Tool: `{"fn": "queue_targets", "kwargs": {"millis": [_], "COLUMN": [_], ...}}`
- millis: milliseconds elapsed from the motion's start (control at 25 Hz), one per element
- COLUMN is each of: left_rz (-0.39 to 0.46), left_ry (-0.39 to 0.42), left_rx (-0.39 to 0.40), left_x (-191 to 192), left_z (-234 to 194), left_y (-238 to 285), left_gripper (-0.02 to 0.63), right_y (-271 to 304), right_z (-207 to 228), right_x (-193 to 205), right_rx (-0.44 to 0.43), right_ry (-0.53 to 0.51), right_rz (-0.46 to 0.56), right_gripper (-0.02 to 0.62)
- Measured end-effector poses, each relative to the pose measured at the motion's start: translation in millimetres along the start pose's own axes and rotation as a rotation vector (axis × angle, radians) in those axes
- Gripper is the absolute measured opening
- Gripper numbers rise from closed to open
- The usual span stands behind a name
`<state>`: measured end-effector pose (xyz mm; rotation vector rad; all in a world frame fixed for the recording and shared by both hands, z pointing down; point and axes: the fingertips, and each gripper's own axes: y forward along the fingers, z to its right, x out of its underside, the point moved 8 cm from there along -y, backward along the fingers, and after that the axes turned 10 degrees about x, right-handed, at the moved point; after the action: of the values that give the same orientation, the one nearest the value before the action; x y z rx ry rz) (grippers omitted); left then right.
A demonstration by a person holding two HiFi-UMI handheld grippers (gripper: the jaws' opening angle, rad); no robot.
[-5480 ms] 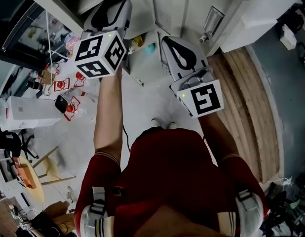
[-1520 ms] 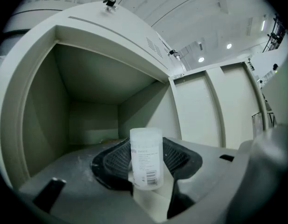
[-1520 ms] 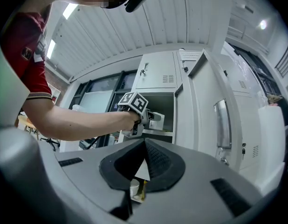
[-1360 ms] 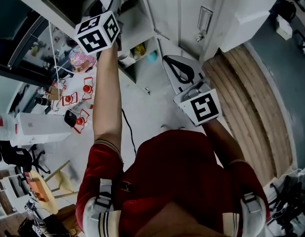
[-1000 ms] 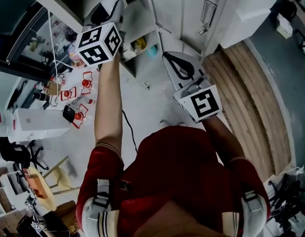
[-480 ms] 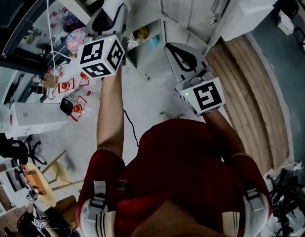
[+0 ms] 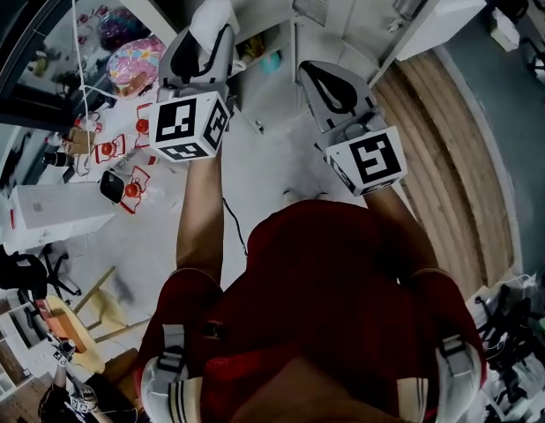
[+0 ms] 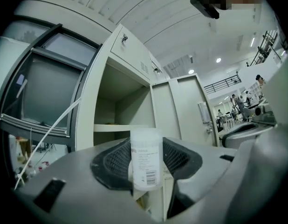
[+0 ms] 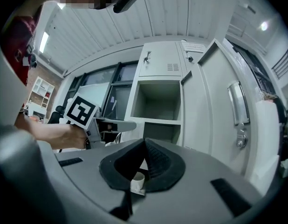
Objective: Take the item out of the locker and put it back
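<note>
Before the locker [image 8: 88, 120] — left hand-held gripper [image 8: 146, 149] clamps a bottle [image 8: 145, 167].

The pale floor [image 7: 264, 170] carries a long white box [image 7: 56, 211], a pink bag [image 7: 136, 60] and red-and-white packets [image 7: 123, 152]. The open locker's [image 7: 343, 7] low compartment [image 7: 259, 38] holds a yellow thing [image 7: 250, 49] and a teal thing [image 7: 271, 60].

Your left gripper [image 7: 208, 26] sits left of your right gripper [image 7: 324, 76], bottle [image 8: 146, 161] between its jaws. The open locker [image 8: 120, 127] is ahead, its door [image 9: 217, 107] seemingly swung right.
</note>
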<state>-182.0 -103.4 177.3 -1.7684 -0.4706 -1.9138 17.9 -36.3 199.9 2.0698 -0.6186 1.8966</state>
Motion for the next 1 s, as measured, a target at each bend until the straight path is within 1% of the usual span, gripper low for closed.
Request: {"fn": "queue_targets", "kwargs": {"millis": [280,480,680,880,1000], "left_rz": [-0.008,0.004,-0.003,-0.018,-0.026], "left_ry": [0.008,0.006,-0.012,-0.01,-0.018], "left_rx": [0.023,0.029,0.035,0.012,-0.014], "left_x": [25,38,55,68,75], "left_z": [-2,4,16,31,40], "left_y": [-18,-26,-28,-28,-30], "left_gripper": [0.204,0.204,0.204,0.204,0.204], "right_y": [8,14,22,27,30], "right_z": [-8,-7,0,12,17], "right_x": [17,23,35,49,53], "right_rx": [0.054,0.056,0.053,0.046,0.023], "right_ry": [-0.003,-0.019,-0.018,-0.005,-0.006], "right_rz": [-0.026,-0.027,-0.036,-0.053,-0.039], "right_gripper": [-0.003,-0.003,-0.003,-0.003,-0.003]}}
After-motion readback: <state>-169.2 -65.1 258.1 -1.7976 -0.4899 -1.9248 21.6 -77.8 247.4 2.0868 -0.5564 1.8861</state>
